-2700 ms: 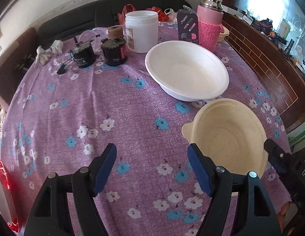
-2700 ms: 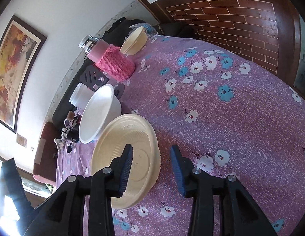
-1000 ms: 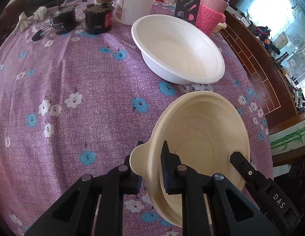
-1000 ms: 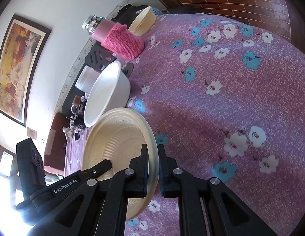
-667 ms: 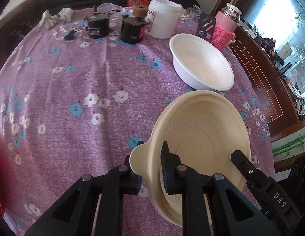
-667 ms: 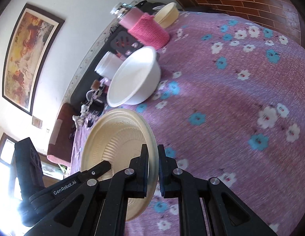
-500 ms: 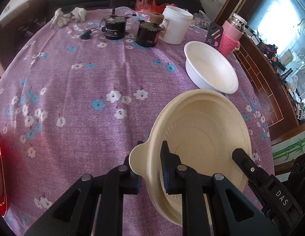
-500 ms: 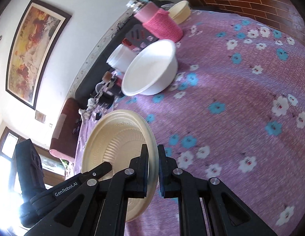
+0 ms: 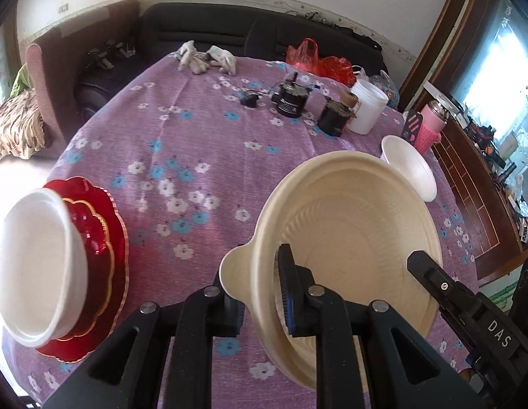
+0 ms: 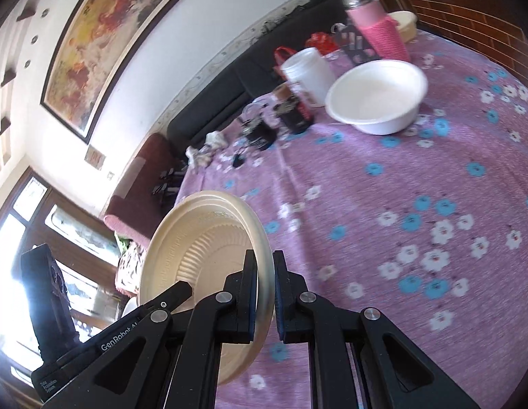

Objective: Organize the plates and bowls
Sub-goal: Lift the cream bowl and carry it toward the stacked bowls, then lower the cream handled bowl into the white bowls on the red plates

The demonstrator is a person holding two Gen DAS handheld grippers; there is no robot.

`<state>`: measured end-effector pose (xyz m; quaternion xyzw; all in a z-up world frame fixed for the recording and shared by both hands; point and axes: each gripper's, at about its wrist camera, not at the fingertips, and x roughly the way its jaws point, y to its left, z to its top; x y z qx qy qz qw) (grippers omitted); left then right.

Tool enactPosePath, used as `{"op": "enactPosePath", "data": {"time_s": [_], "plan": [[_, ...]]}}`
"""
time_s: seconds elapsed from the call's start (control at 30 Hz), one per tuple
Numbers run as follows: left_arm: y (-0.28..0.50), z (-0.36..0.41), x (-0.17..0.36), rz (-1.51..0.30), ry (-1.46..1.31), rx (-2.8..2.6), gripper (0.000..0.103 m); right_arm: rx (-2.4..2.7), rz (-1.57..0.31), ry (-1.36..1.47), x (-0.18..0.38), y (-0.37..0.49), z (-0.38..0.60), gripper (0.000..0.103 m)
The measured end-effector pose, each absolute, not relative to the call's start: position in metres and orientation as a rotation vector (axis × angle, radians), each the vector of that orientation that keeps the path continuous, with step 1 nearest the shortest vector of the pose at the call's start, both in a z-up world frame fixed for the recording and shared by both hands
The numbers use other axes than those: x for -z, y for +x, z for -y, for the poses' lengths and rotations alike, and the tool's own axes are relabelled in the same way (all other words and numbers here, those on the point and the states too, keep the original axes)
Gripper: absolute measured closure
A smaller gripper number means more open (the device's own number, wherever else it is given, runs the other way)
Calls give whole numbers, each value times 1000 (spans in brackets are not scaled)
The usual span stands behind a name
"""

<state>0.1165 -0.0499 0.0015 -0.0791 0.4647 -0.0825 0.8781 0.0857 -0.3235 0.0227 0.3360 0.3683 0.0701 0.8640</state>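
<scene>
I have the beige bowl [image 9: 349, 238] pinched at two spots on its rim. My left claw [image 9: 260, 293] is clamped on the rim beside the small tab handle, one pad inside the bowl and one outside. My right claw [image 10: 264, 293] is clamped on the rim at another spot, so the wide, thin dish stays level instead of sagging from one corner. The bowl hangs clear above the worktop [image 9: 196, 143]. Off to the left of my left claw sits the stack I judge to be the target: a white bowl [image 9: 39, 266] resting on red plates [image 9: 100, 238]. Ahead and to the right of both claws, another white bowl [image 10: 376, 99] stands alone on the worktop, apparently not yet collected.
</scene>
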Motion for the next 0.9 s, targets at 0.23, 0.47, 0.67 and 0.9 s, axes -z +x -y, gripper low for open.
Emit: {"op": "enactPosePath", "data": {"time_s": [0.23,0.47,0.67,0.9], "plan": [[99,-15,-16,-918,-208,86,86,-236,-772,652,-38,89,258,93],[81,-70,-24,-886,-255,21,85,-305,-774,598,-50,91,201,93],[72,-108,-24,-869,-283,-24,85,-345,-786,559,-54,95,161,93],[70,-144,-19,-871,-316,-69,85,-383,-804,519,-53,103,119,93]]}}
